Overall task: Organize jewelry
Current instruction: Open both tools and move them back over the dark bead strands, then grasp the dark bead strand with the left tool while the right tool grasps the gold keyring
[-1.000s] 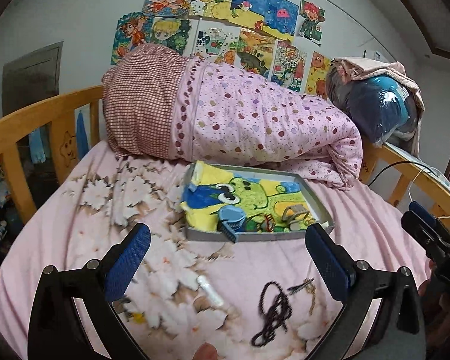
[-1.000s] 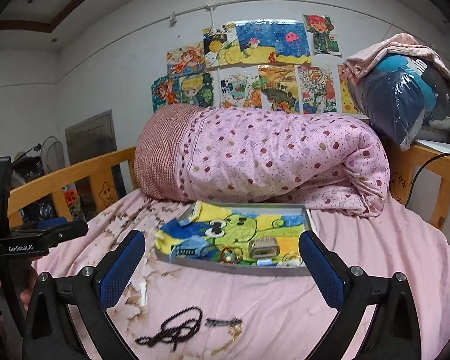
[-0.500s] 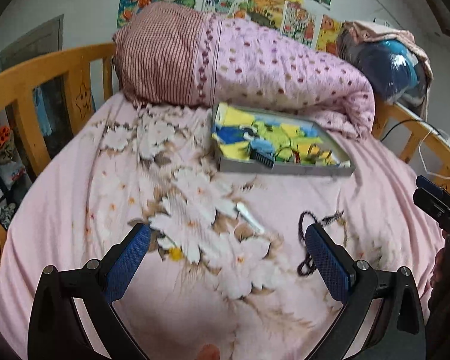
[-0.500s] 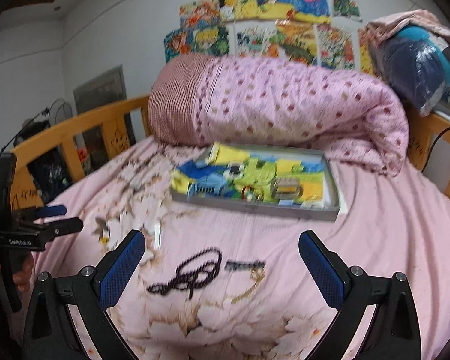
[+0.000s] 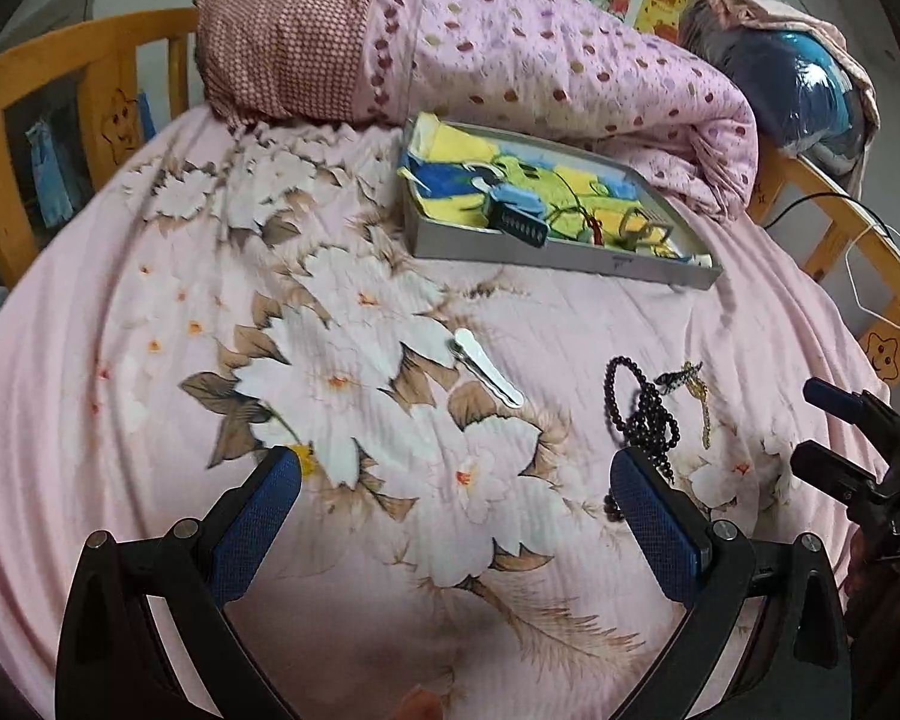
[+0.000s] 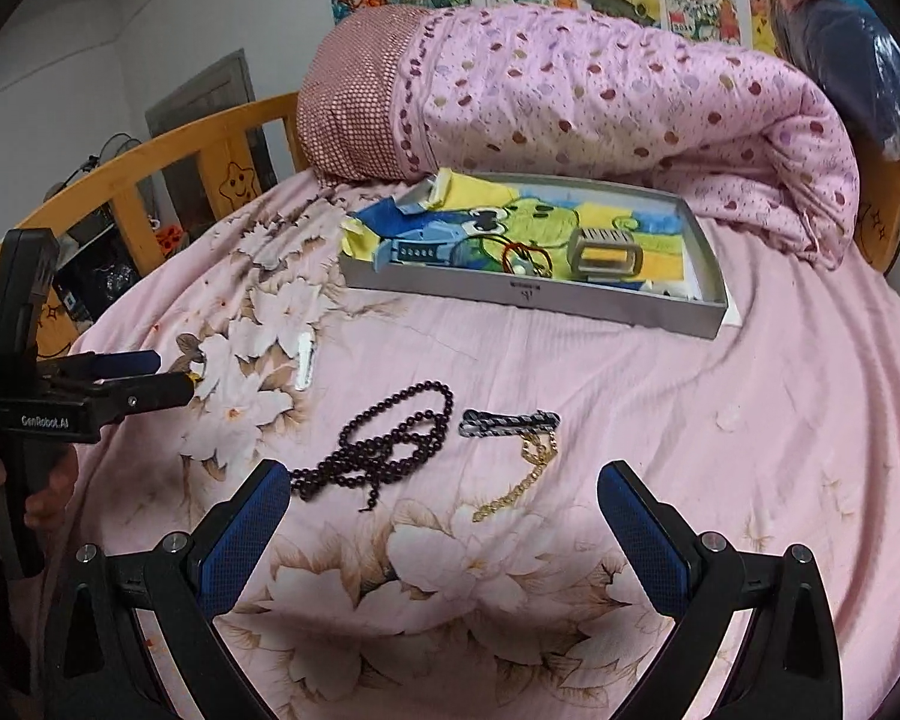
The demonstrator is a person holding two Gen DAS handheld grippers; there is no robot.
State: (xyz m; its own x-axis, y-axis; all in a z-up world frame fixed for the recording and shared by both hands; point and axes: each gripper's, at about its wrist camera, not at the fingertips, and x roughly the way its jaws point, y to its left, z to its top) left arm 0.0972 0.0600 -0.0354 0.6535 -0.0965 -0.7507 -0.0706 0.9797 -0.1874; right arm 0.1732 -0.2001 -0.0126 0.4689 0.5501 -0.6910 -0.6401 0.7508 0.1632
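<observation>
I hold both grippers over the bed (image 5: pixel 150 312), which carries a pink sheet with large white flowers. My left gripper (image 5: pixel 456 510) has its blue pads spread wide and holds nothing; my right gripper (image 6: pixel 444 516) is spread wide too, and also holds nothing.

Only the left wrist view shows the silver hair clip (image 5: pixel 486 365) clearly, lying alone near the middle of the bed; in the right wrist view it is a small bright strip (image 6: pixel 305 360) toward the left edge. The right wrist view shows best the jewelry that lies before it: a dark bead necklace (image 6: pixel 384 450) in a loose heap, just beside it a short black-and-white braided piece (image 6: pixel 507 422), and a thin gold chain (image 6: pixel 525 477) that touches the braided piece. In the left wrist view the beads (image 5: pixel 648 414) are partly hidden behind my right-side pad.

The grey tray (image 6: pixel 528 293) stands toward the head of the bed, just in front of the rolled pink dotted quilt (image 6: pixel 600 96). It is lined with a yellow, green and blue cartoon cloth. Inside I see a blue hair claw (image 6: pixel 417 249), red and green thin cords (image 6: pixel 519 255), and a grey rectangular clip (image 6: pixel 603 252). Small white things lie in its right near corner; I cannot tell what they are.
</observation>
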